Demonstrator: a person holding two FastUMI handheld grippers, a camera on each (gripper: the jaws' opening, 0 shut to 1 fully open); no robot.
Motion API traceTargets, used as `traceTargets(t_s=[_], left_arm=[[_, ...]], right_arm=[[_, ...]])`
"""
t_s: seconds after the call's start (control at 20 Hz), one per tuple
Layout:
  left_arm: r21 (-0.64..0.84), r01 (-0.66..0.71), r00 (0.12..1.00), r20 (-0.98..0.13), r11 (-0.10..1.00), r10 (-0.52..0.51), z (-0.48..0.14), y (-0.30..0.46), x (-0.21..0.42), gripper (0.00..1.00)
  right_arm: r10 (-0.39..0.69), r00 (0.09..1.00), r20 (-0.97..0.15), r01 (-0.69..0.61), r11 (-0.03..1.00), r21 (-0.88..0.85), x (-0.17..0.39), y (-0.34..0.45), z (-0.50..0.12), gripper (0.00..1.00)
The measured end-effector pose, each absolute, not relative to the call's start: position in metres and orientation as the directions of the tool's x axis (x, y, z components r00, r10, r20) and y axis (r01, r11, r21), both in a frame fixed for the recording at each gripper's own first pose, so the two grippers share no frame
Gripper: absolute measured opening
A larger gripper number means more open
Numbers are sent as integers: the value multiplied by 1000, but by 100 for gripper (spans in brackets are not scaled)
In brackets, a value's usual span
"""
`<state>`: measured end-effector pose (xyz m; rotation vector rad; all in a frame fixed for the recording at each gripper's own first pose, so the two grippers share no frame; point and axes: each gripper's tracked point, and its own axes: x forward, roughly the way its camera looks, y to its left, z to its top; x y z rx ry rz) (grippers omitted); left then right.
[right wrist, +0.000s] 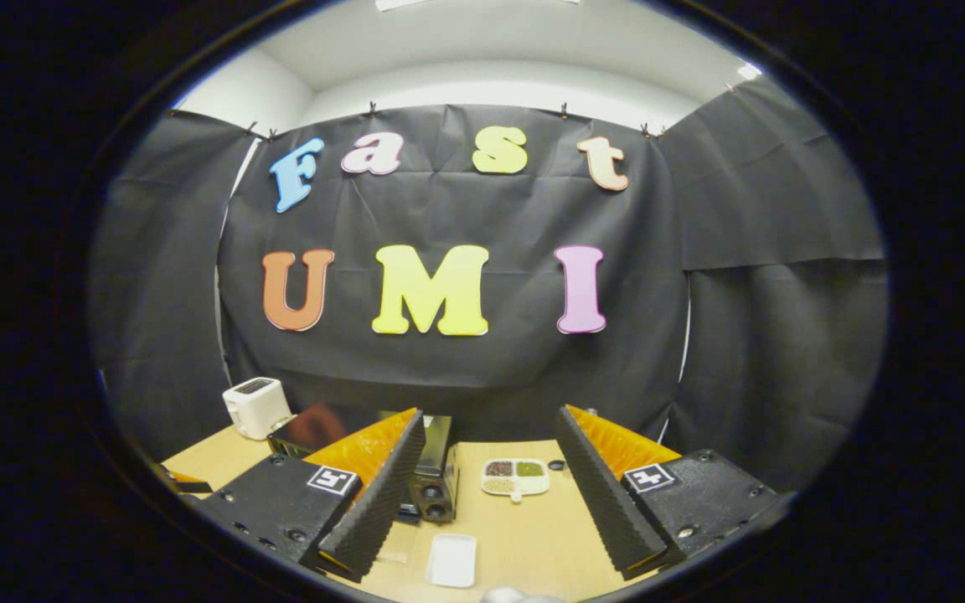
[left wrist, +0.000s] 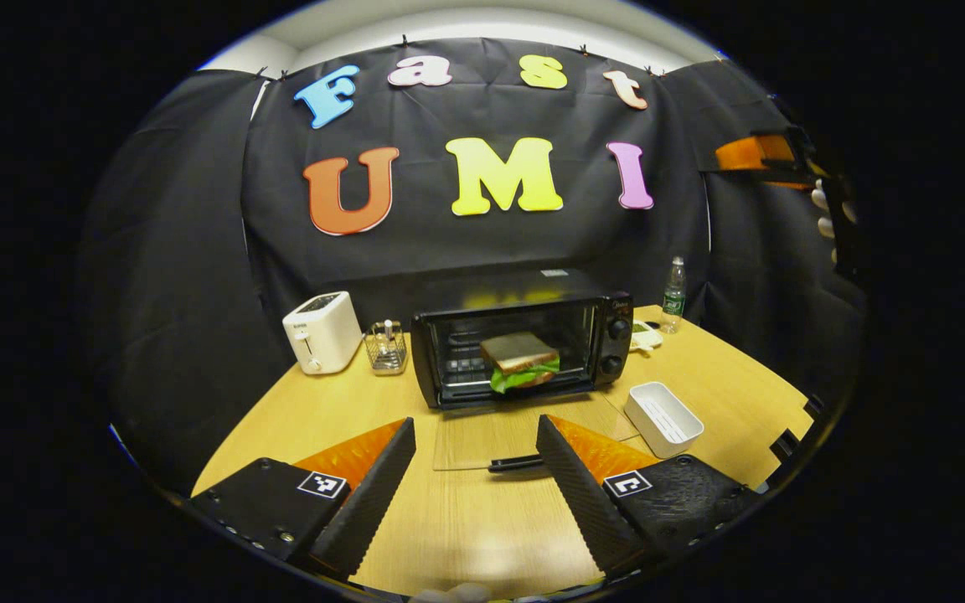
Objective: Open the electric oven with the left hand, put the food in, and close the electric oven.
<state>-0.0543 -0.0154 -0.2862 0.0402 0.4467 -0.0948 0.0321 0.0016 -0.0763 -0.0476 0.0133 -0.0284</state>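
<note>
1. Ribbed black pads line the fingers (left wrist: 369,494) of the left tongs (left wrist: 476,490), backed by orange wedges and black blocks with square markers; the fingers stand wide apart with nothing between them, above the pale wood-grain worktop (left wrist: 466,528).
2. Just past the tips, the oven's glass door (left wrist: 524,435) lies folded down flat on the worktop, its black bar handle (left wrist: 516,462) at the near edge, close to the left tongs' right-side finger; whether they touch I cannot tell.
3. At the far left stands a white, rounded toaster (left wrist: 322,332), then a small wire basket (left wrist: 385,346).
4. Next comes the electric oven (left wrist: 523,347), a boxy black shell with two round knobs on its right side. The food, a sandwich (left wrist: 521,362) of brown bread over a green leaf, sits inside the cavity.
5. Right of the oven lie a white rectangular tray (left wrist: 663,419) with ribbed walls, a white divided dish (left wrist: 643,337), and a clear bottle (left wrist: 673,295) upright near the back wall.
6. In the right gripper view, the right tongs (right wrist: 491,494) are likewise spread wide and empty, held high above the worktop, the toaster, oven, divided dish and white tray below them.
</note>
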Motion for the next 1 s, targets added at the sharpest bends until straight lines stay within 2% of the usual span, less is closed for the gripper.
traceTargets(t_s=[0.4,0.85,0.9,0.95,1.0], left_arm=[[-25,69,816,-574,997,-71,-385,-58,-54,96],[-25,80,800,-594,996,-79,-421,-80,-19,96],[-24,78,798,-598,997,-77,-423,-80,-18,96],[-21,74,799,-597,997,-72,-423,-79,-15,96],[-26,73,798,-598,997,-74,-424,-79,-14,96]], right_arm=[[-25,998,-62,21,998,-55,5,-40,-81,95],[-21,992,-122,10,996,-89,4,-59,-89,95],[-20,992,-128,8,996,-92,6,-60,-90,100],[-22,991,-130,10,996,-93,7,-61,-90,95],[-20,991,-129,8,996,-94,8,-61,-90,95]])
